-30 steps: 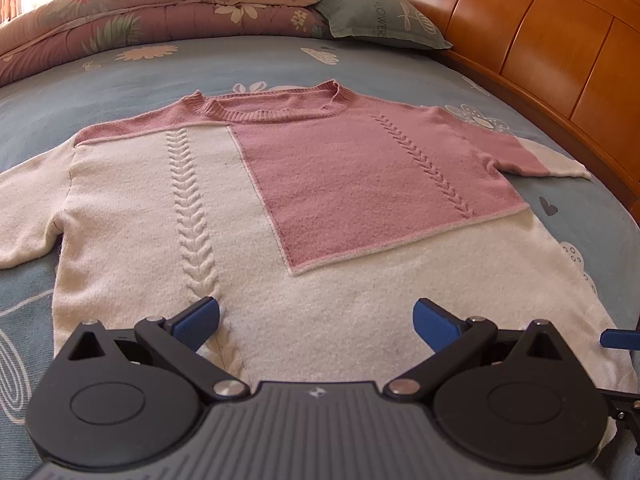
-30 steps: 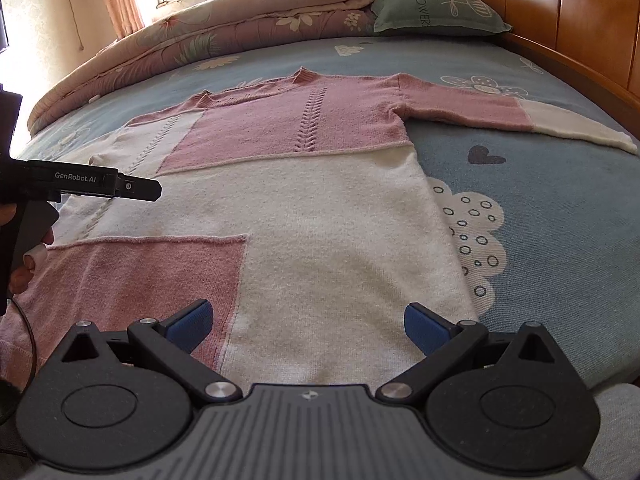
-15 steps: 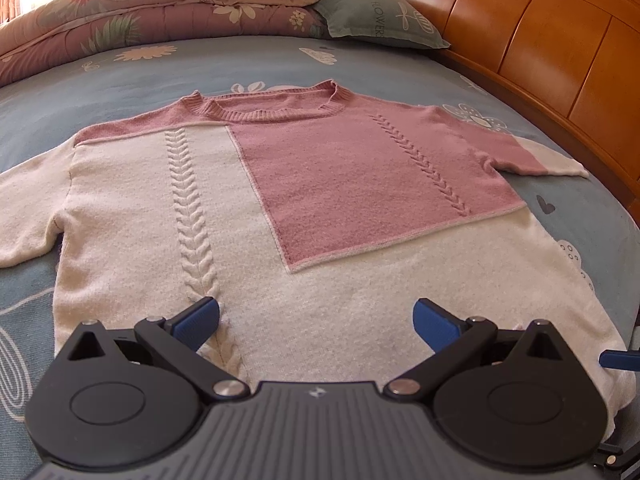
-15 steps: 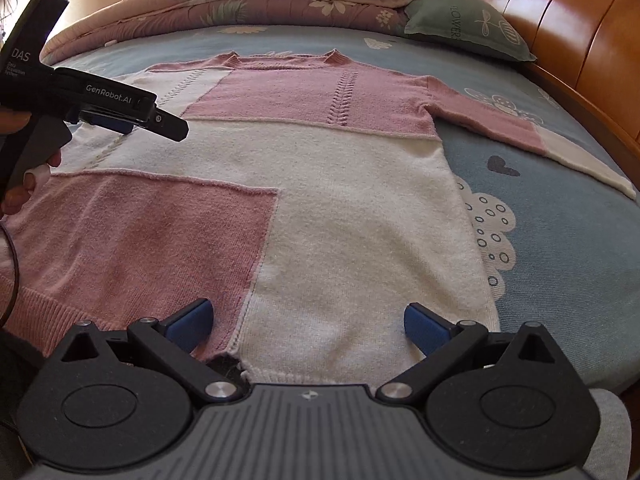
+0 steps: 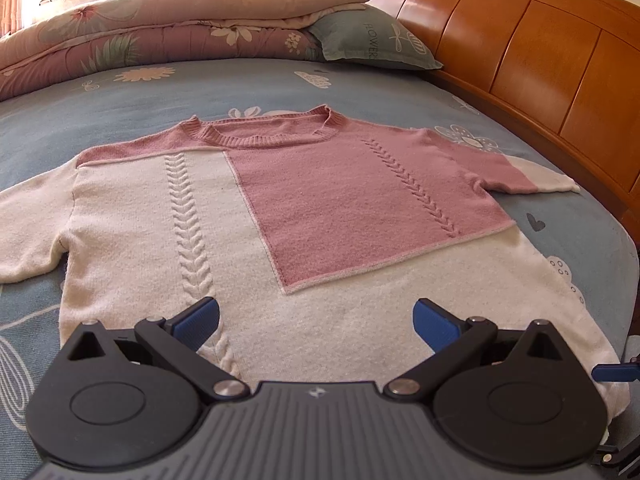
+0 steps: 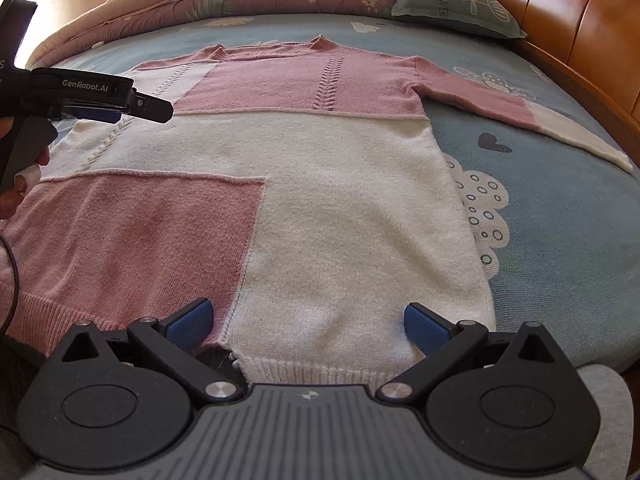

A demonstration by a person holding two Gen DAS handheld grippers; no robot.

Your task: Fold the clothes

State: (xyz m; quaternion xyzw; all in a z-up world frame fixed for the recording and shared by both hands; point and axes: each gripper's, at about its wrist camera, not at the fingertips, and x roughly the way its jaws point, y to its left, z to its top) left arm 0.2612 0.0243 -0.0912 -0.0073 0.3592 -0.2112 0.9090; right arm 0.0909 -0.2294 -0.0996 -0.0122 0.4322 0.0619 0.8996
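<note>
A pink and cream knit sweater (image 5: 320, 216) (image 6: 320, 184) lies flat and face up on the bed, collar toward the far side, both sleeves spread out. My left gripper (image 5: 316, 318) hovers open over the cream lower body, nothing between its blue pads. My right gripper (image 6: 306, 322) stands open just above the ribbed hem (image 6: 320, 372), which lies at the near bed edge between the fingers. In the right wrist view the left gripper (image 6: 136, 106) shows at the left, held by a hand (image 6: 16, 184), over the sweater's left side.
The blue patterned bedsheet (image 5: 120, 104) surrounds the sweater. A folded floral quilt (image 5: 160, 28) and a green pillow (image 5: 368, 40) lie at the far end. A wooden headboard (image 5: 540, 60) runs along the right. The right sleeve (image 6: 540, 116) reaches toward it.
My right gripper has shifted left and drawn back to the hem, so more of the pink lower panel shows. The left gripper has barely moved, edging slightly back.
</note>
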